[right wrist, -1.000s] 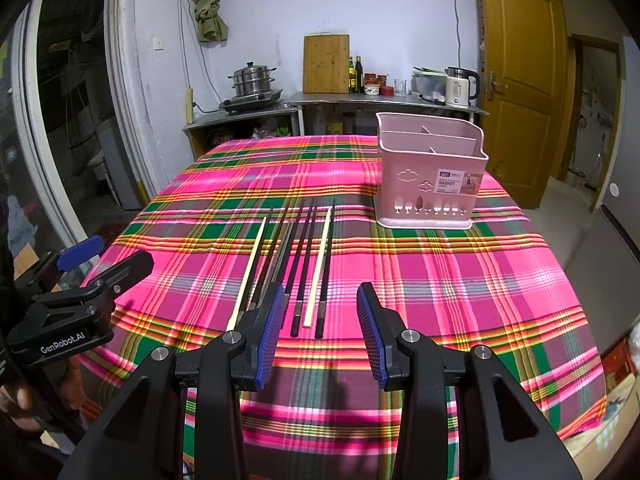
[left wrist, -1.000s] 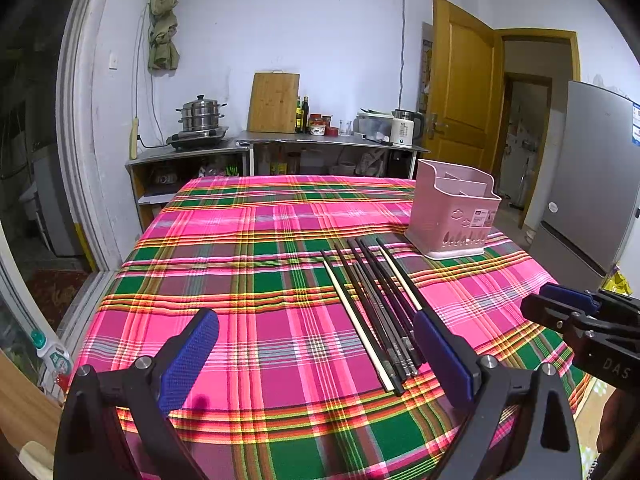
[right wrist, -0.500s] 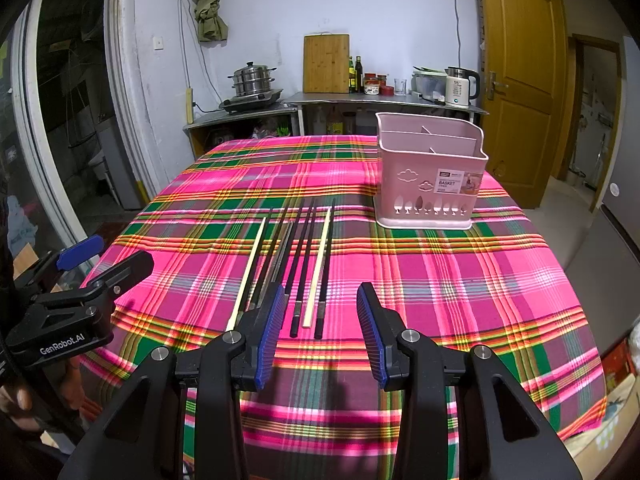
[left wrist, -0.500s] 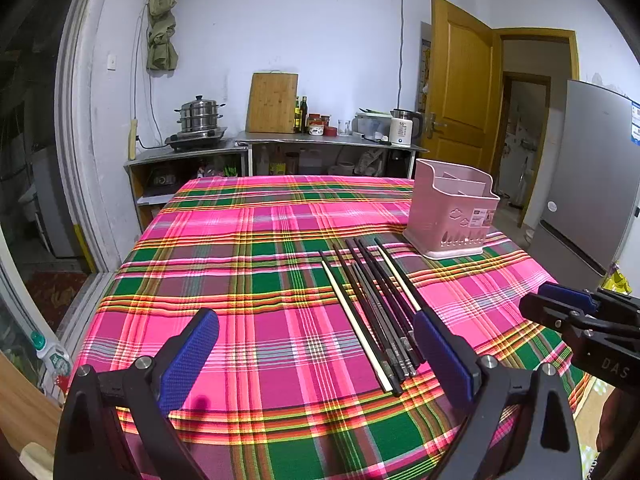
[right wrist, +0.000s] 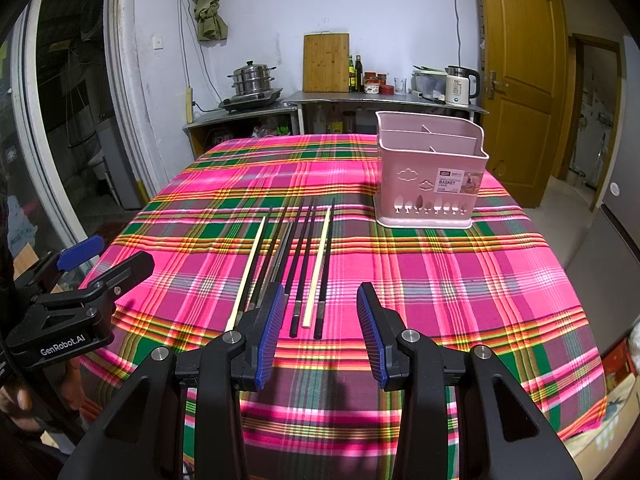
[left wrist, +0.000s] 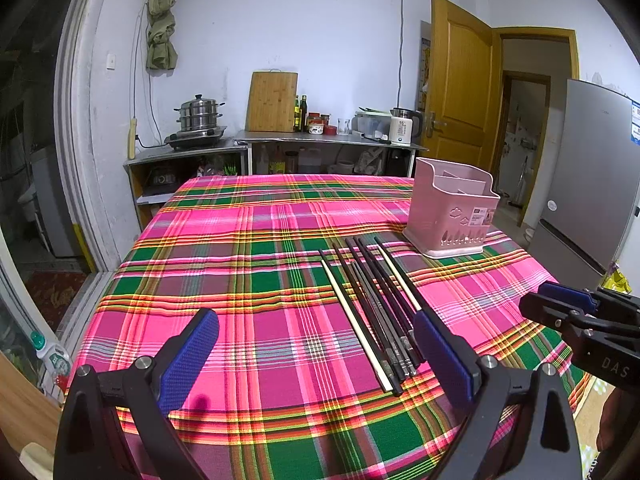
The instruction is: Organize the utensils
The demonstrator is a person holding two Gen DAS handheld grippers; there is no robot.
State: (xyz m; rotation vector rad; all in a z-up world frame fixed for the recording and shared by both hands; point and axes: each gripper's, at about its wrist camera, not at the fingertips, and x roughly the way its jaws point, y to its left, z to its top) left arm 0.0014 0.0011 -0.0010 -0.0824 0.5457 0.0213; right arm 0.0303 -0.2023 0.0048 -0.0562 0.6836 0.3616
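Several chopsticks [left wrist: 372, 304], most black and two pale, lie side by side on the plaid tablecloth [left wrist: 248, 264]. Behind them to the right stands an empty pink utensil basket [left wrist: 452, 216] with dividers. My left gripper [left wrist: 316, 344] hovers wide open over the near table edge, its right finger beside the chopsticks' near ends. In the right wrist view the chopsticks [right wrist: 304, 256] run away from my right gripper [right wrist: 320, 312], which is open with nothing held, and the basket [right wrist: 430, 172] stands far right. Each gripper shows in the other's view: right gripper [left wrist: 536, 300], left gripper [right wrist: 126, 250].
Beyond the table, a metal counter [left wrist: 328, 142] carries a steamer pot [left wrist: 198, 114], a cutting board [left wrist: 272, 100], bottles and a kettle [left wrist: 402, 130]. A wooden door [left wrist: 460, 92] and a grey fridge [left wrist: 588, 184] stand at the right. A hand [right wrist: 20, 400] holds the left gripper.
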